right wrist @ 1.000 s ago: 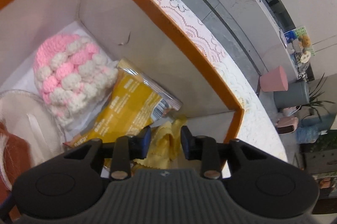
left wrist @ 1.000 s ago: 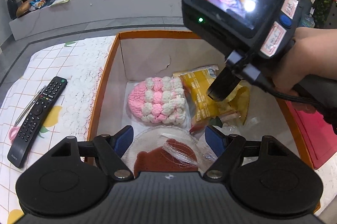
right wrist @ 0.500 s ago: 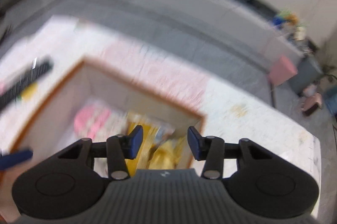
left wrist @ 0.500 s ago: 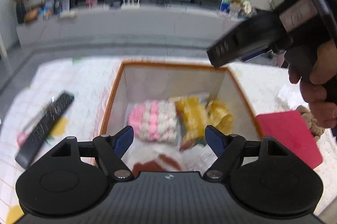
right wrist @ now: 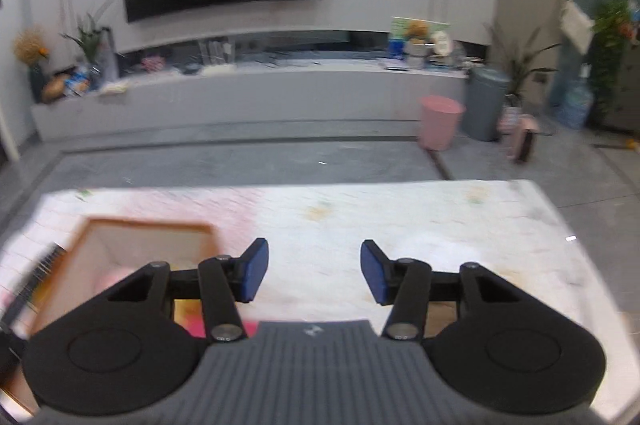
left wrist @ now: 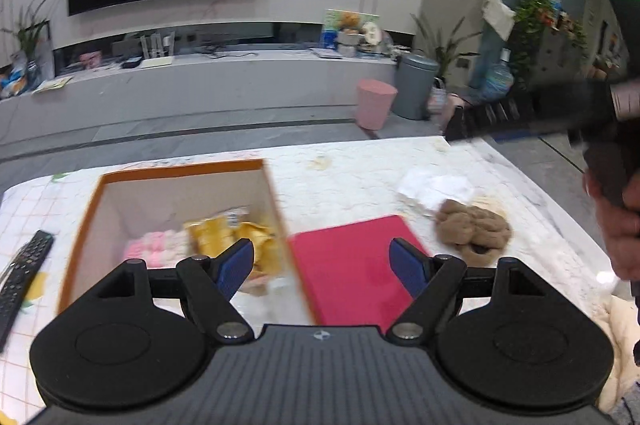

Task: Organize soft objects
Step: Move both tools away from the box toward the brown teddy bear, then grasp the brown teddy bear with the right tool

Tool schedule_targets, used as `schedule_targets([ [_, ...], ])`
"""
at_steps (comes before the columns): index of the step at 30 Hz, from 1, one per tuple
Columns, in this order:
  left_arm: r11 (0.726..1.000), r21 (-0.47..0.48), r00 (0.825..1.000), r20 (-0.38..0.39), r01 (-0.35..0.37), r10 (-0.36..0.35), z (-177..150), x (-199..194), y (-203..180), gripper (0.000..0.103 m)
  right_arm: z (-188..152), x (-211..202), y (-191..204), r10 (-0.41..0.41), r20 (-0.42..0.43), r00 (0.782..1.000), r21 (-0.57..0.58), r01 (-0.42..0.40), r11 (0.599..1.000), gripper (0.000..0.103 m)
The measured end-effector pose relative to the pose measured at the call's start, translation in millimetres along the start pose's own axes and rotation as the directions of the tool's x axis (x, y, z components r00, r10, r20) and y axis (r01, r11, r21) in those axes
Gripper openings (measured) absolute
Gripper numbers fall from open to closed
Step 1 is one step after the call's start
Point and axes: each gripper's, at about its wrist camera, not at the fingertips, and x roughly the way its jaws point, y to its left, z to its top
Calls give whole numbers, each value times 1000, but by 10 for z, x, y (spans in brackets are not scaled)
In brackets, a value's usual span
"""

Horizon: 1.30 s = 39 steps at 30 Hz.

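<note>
Brown soft bundle [left wrist: 474, 231] lies on my counter [left wrist: 360, 165], right of the red pad [left wrist: 348, 269]; my left tool [left wrist: 322, 265] is spread, empty; right tool [right wrist: 314, 271] just opened wider, nothing between.

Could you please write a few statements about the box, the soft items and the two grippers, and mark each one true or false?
1. The pink and white knitted item lies inside the orange-rimmed box. True.
2. The brown fuzzy bundle is in the box. False: it lies on the table, beyond the red sheet.
3. The right gripper holds a yellow packet. False: its jaws have just been opening and nothing is between them.
4. The left gripper is open and empty. True.
5. The remote control lies inside the box. False: it lies on the table outside it.
</note>
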Motion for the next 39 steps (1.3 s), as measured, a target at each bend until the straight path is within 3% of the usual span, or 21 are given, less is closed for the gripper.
schedule_targets([
  [7,996,83,1000,-14,5,-4,-127,82,-490,91,-468,-52,-686,-100,-71,992,47,104,994,58],
  [12,991,129,1000,-16,22,-21,-246,152,-697,91,-849,127,-1011,-116,-106,988,66,123,990,58],
  [17,983,146,993,-9,114,-114,-359,223,-820,91,-1114,471,-1247,-115,-130,985,48,122,991,64],
  [26,973,211,995,-27,97,-94,-389,415,-1101,91,-1256,1044,-1603,-23,-208,978,144,54,988,66],
  [29,972,217,996,-30,87,-82,-364,436,-1127,91,-1289,1253,-1763,56,-237,970,262,9,965,66],
  [33,977,203,997,-30,69,-64,-369,467,-1163,91,-1331,1557,-1869,138,-280,950,342,-36,939,55],
  [38,981,155,993,-44,117,-111,-420,485,-1129,91,-1341,1693,-2069,207,-224,952,476,-79,876,55],
  [39,981,138,990,-53,138,-132,-430,495,-1110,91,-1343,1695,-2097,216,-216,952,492,-86,866,50],
])
